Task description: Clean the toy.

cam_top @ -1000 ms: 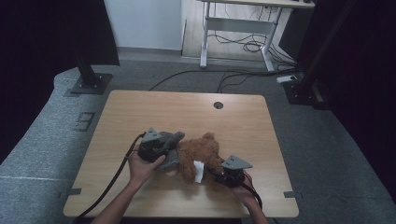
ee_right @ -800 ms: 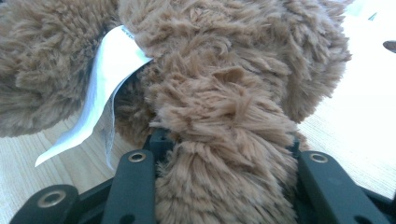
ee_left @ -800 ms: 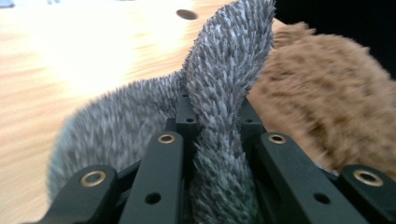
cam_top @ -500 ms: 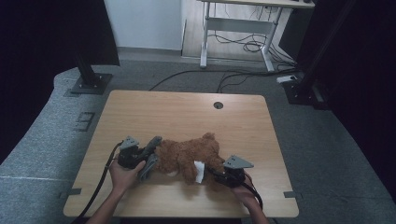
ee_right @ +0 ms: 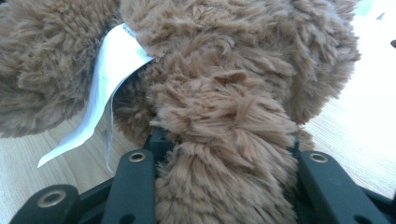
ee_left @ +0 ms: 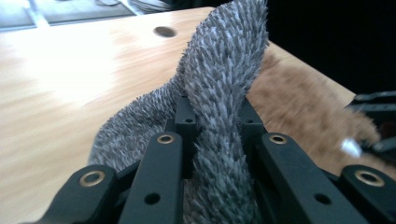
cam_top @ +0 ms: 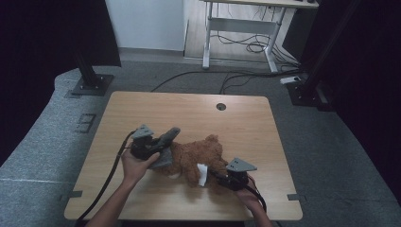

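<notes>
The jaws of the left gripper (cam_top: 163, 144) were clamped on a fold of grey fuzzy fabric (ee_left: 219, 79), which rose between them in the left gripper view; the jaws of the right gripper (cam_top: 226, 178) were closed on a limb of the brown plush bear (cam_top: 198, 158), its fur bulging between them in the right gripper view. The bear lay on its side near the front middle of the worktop (cam_top: 189, 109), with the grey piece at its left end, touching or overlapping the brown fur. A white label (ee_right: 100, 88) hung from the bear's seam just beside the gripped limb.

By my judgement the work looked midway: both pieces were secured, but the grey fabric was neither clearly on the bear nor clearly off it.

What the grey piece was, a garment or part of the toy, could not be told. The bear's face was hidden, and the right hand (cam_top: 250, 201) was partly cut off at the frame's bottom.
</notes>
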The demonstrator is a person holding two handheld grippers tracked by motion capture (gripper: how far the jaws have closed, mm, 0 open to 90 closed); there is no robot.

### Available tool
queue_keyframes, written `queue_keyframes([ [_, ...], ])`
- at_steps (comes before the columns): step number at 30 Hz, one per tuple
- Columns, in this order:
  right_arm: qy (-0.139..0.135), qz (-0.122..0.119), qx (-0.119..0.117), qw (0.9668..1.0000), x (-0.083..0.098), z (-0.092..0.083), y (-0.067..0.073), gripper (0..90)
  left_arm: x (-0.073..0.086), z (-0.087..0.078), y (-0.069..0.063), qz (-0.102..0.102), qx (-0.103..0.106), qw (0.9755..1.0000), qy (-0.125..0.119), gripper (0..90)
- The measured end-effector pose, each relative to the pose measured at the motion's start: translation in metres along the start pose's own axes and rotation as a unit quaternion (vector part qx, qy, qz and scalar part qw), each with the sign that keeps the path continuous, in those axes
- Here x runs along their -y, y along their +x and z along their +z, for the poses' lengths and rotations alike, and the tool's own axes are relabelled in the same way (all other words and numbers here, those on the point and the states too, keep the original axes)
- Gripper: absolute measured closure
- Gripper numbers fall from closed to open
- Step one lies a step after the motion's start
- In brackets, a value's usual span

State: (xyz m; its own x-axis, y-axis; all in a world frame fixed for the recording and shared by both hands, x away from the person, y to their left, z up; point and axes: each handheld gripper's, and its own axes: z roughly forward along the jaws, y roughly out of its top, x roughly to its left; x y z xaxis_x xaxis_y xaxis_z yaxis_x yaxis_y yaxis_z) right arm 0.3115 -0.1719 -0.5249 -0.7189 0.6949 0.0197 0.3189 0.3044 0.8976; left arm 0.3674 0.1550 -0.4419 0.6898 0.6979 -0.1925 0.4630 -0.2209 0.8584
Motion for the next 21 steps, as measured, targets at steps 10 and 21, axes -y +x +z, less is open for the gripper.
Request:
queue_keyframes([
  [10, -0.002, -0.009, 0.002, 1.0, 0.001, 0.0, 0.001, 54.6, -0.003, 0.057, -0.019, 0.013, 0.022, 0.9965, 0.079, 76.2],
  [21, -0.029, 0.046, -0.031, 0.9981, -0.013, -0.017, -0.008, 24.8, 0.03, 0.038, -0.032, 0.025, 0.019, 0.9992, 0.024, 77.7],
])
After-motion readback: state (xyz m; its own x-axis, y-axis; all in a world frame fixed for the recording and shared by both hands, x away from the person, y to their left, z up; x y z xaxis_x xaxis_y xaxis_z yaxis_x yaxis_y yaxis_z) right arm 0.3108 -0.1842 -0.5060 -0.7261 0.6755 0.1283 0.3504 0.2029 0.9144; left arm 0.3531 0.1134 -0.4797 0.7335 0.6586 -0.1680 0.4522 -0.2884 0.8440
